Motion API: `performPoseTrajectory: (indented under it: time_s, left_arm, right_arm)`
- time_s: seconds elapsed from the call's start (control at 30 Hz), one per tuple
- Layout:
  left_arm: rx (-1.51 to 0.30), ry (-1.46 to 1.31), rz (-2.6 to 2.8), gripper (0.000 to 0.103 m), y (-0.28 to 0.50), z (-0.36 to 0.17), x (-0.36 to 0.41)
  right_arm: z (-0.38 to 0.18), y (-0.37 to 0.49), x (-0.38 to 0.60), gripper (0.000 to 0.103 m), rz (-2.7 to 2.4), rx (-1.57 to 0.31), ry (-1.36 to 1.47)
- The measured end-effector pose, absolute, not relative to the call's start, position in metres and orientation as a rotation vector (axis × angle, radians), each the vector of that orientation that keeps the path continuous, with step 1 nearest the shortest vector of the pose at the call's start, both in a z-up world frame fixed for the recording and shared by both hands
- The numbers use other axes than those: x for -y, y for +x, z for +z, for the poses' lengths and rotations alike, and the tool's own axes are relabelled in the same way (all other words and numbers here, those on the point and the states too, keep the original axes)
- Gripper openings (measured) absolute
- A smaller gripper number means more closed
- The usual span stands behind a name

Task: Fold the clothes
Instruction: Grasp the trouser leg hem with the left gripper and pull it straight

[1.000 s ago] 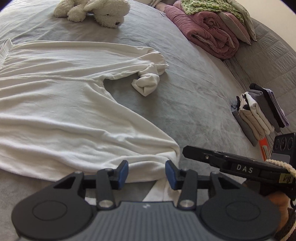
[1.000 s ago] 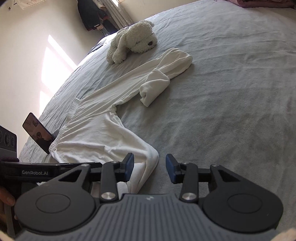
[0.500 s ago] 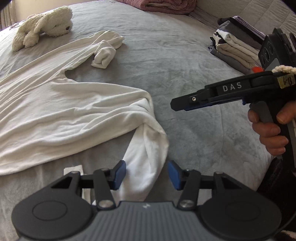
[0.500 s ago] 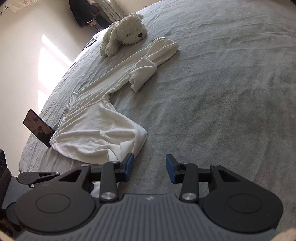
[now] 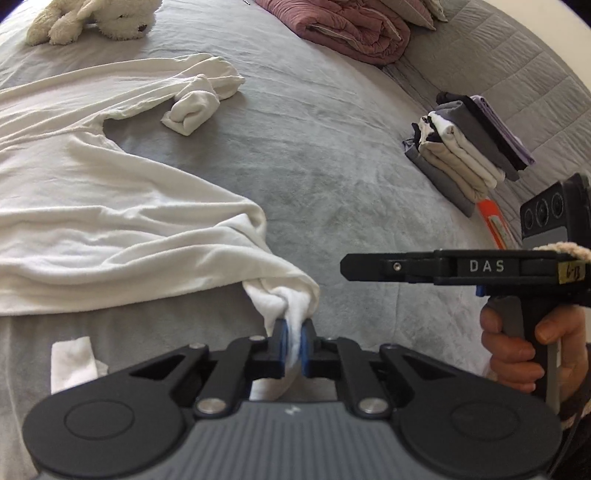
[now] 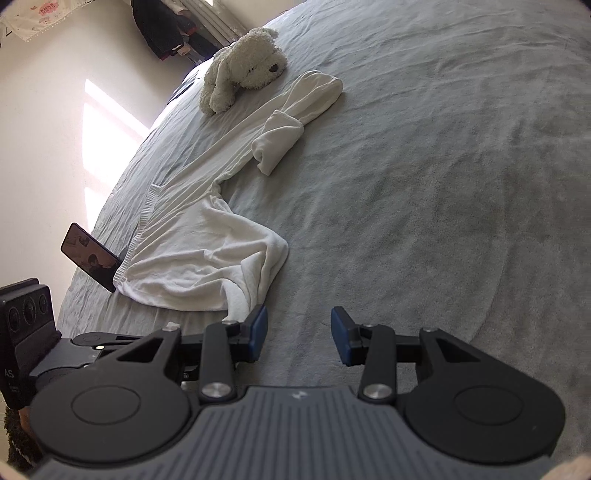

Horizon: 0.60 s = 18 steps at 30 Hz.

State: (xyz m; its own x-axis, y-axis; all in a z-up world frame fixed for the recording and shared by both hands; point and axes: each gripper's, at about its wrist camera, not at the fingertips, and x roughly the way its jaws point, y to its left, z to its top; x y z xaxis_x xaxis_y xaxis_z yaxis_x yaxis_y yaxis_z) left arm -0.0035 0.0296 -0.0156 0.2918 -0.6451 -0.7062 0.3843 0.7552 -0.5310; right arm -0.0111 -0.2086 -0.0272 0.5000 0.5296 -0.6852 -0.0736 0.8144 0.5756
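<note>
White trousers lie spread on the grey bedcover, waistband to the left. My left gripper is closing on the end of the near leg, and the white cloth is bunched and pinched between its blue pads. The far leg ends in a rolled cuff near the plush dog. In the right wrist view the trousers lie to the left of my right gripper, which stands open over bare bedcover with nothing between its fingers. The right gripper also shows side-on to the right of the left one, held by a hand.
A white plush dog lies at the far end of the bed. A pile of folded clothes sits at the right, with an orange tool below it. A pink quilt lies beyond. A phone stands propped by the waistband.
The left jaws have come together on the end of the near trouser leg, which now bunches up between the pads. The right gripper has shifted sideways and stays open.
</note>
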Motion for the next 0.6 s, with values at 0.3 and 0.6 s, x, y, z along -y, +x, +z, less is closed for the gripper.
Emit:
performPoseTrajectory:
  time_s: [0.3, 0.6]
  left_arm:
    - [-0.925, -0.729, -0.742, 0.007, 0.019, 0.002, -0.032]
    - [-0.836, -0.969, -0.73, 0.007, 0.028, 0.004, -0.045]
  right_arm:
    - [-0.019, -0.021, 0.234, 0.046, 0.385, -0.927, 0.59]
    - [-0.023, -0.023, 0.221, 0.054, 0.431, -0.921, 0.584]
